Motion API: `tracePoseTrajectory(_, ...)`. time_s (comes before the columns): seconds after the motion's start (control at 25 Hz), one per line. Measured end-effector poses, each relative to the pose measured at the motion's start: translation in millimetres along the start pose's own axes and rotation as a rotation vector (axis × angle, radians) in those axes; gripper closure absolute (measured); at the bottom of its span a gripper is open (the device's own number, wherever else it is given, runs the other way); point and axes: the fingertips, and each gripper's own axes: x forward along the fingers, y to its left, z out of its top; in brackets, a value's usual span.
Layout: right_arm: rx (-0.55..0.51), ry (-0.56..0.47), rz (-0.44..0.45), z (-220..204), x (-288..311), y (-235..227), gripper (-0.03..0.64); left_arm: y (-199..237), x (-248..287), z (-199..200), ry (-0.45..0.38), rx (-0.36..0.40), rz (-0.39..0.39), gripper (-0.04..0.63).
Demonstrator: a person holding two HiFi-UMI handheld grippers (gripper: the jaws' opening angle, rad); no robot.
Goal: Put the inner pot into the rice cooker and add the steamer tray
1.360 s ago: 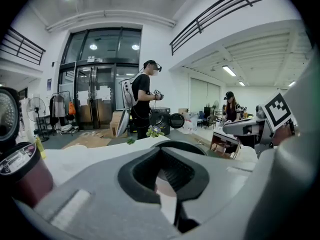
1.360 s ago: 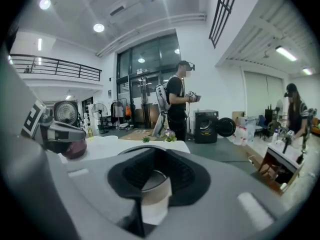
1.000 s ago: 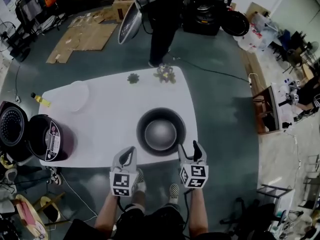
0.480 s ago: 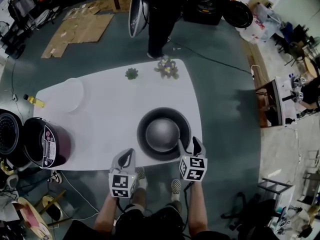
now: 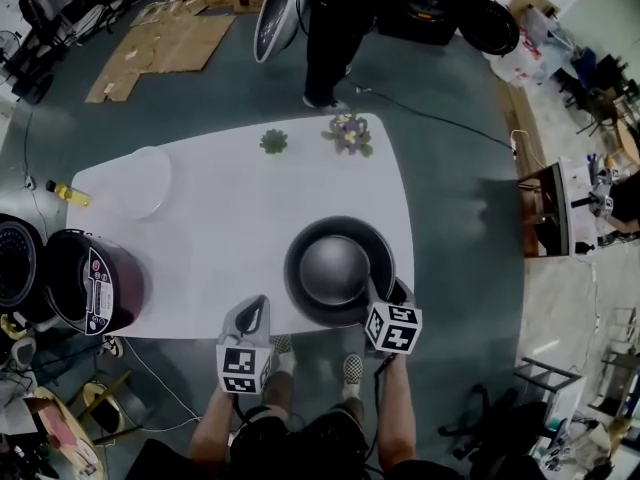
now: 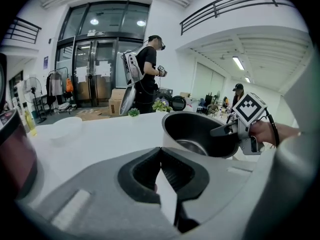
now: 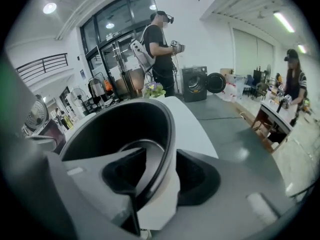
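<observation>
The dark inner pot (image 5: 338, 268) stands on the white table (image 5: 230, 238) near its front edge. My right gripper (image 5: 385, 290) straddles the pot's near right rim (image 7: 165, 134), one jaw inside the wall and one outside. Its jaws are closing and the pads do not visibly press. My left gripper (image 5: 262, 303) hangs at the table's front edge left of the pot, its fingertips (image 6: 161, 151) together on nothing. The rice cooker (image 5: 95, 280) stands with its lid (image 5: 15, 258) open at the table's left end. The white steamer tray (image 5: 135, 180) lies behind it.
A person in black (image 5: 330, 28) stands past the table's far edge. Two small plants (image 5: 273, 141) (image 5: 350, 133) sit at that edge, and a yellow bottle (image 5: 72, 194) lies at the far left corner. Cardboard (image 5: 160, 43) lies on the floor beyond.
Both grippers have sunk. The right one has moved forward onto the pot's rim and its jaws have narrowed around the wall. The left one stays at the table's edge.
</observation>
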Motion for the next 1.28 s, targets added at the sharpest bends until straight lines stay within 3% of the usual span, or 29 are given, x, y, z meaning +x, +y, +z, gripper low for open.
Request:
tracePoseTrajectory(0.04,0.003,0.01,-0.012,-1,1,0,0.469,2,0,-1,0.002,-0.004,0.003,0.584)
tracePoseTrajectory(0.32,-0.079,0.059,-0.145,2,2,-10,0.585,16,-6,-2,0.002,-0.021,0.027,0.584)
tracePoseTrajectory(0.64,-0.017,0.039,-0.128,5,0,-10,0.604,35,-21,-3,-0.019,-0.039,0.061,0.584)
tracePoseTrajectory(0.92,-0.045,-0.016,-0.144,18,-18,3,0.603,53,-44,4,-0.06,-0.049,0.096,0.584)
tracePoseTrajectory(1.28,-0.057,-0.097,-0.075,64,-67,42,0.601,79,-91,41,-0.178,-0.052,0.151,0.584)
